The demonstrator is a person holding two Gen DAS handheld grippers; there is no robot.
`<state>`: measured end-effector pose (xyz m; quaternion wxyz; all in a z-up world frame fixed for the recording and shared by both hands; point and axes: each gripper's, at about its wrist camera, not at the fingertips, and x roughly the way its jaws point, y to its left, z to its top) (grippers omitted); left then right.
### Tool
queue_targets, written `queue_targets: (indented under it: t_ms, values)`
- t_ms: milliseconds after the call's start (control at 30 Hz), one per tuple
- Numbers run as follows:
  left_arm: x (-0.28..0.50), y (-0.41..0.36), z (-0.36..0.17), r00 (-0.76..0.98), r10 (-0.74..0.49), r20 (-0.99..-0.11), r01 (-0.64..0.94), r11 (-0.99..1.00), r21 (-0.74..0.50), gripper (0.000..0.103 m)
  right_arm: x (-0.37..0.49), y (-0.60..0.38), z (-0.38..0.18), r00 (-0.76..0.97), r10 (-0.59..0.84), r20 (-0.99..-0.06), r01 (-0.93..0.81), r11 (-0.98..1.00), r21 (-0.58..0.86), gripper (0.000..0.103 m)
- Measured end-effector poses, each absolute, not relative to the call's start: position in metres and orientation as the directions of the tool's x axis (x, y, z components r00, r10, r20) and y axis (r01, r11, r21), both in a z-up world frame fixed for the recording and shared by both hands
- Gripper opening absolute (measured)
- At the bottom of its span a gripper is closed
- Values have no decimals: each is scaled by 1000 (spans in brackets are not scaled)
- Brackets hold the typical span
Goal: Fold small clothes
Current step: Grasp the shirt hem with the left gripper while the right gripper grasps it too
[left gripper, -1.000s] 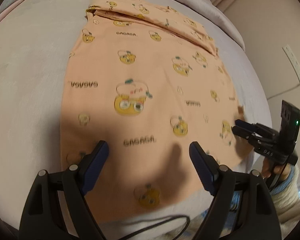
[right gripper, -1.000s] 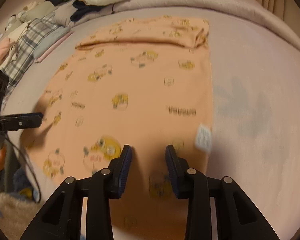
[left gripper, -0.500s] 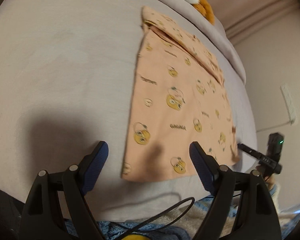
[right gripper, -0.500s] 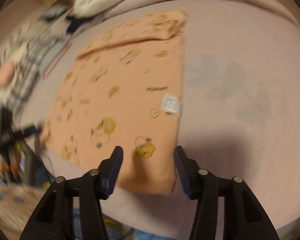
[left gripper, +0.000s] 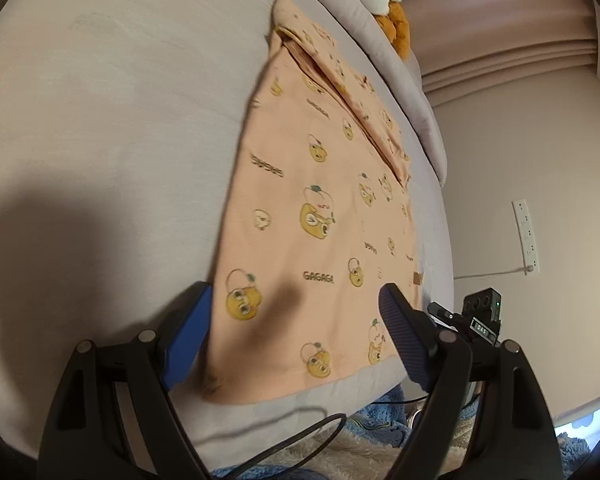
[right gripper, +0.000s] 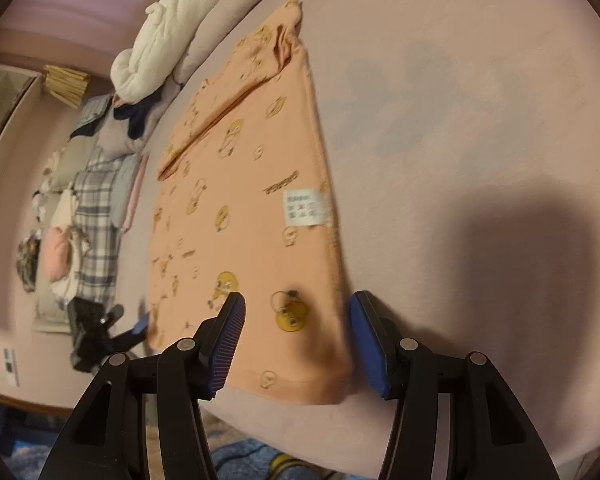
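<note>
Both of my hands have swung outward since a second ago, each now lined up with one near corner of the peach cotton garment printed with yellow cartoon faces [left gripper: 320, 232] instead of hovering over its middle. On the left, my left tool [left gripper: 296, 332] hangs released, its blue pads spread wide above the near left corner, nothing between them but air. The garment lies flat on the pale lilac bed sheet [left gripper: 112, 128], its far end already turned over in a narrow fold. On the right, my right tool [right gripper: 296, 336] has widened its pads, which straddle the near right corner without pressing it. I judge the folding is barely begun: one fold made, the main folds left. Cloth looks thin, soft, mostly smooth, with a white care label [right gripper: 306, 208] showing by the right edge.
</note>
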<state>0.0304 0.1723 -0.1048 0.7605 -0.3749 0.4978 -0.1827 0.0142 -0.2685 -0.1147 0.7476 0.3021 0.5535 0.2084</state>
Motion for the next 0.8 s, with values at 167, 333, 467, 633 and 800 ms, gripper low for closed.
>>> queue_targets:
  t_ms: [167, 333, 467, 633, 800]
  values:
    - [40, 167, -107, 433, -672, -601, -74, 638, -766, 83, 33, -256, -121, 261, 702, -662, -12, 689, 725, 55]
    - [56, 160, -108, 416, -683, -600, -60, 638, -768, 83, 51, -259, -126, 272, 746, -608, -16, 636, 772, 55]
    - [63, 159, -111, 417, -697, -583, -65, 618, -784, 83, 57, -263, -129, 284, 774, -566, -8, 592, 806, 55]
    - [58, 157, -110, 409, -709, -575, -44, 614, -788, 82, 45, -260, -127, 262, 782, -566, -46, 596, 802, 55]
    - [37, 158, -116, 393, -740, -546, -53, 575, -817, 72, 26, -258, -130, 239, 781, -577, -52, 604, 795, 47]
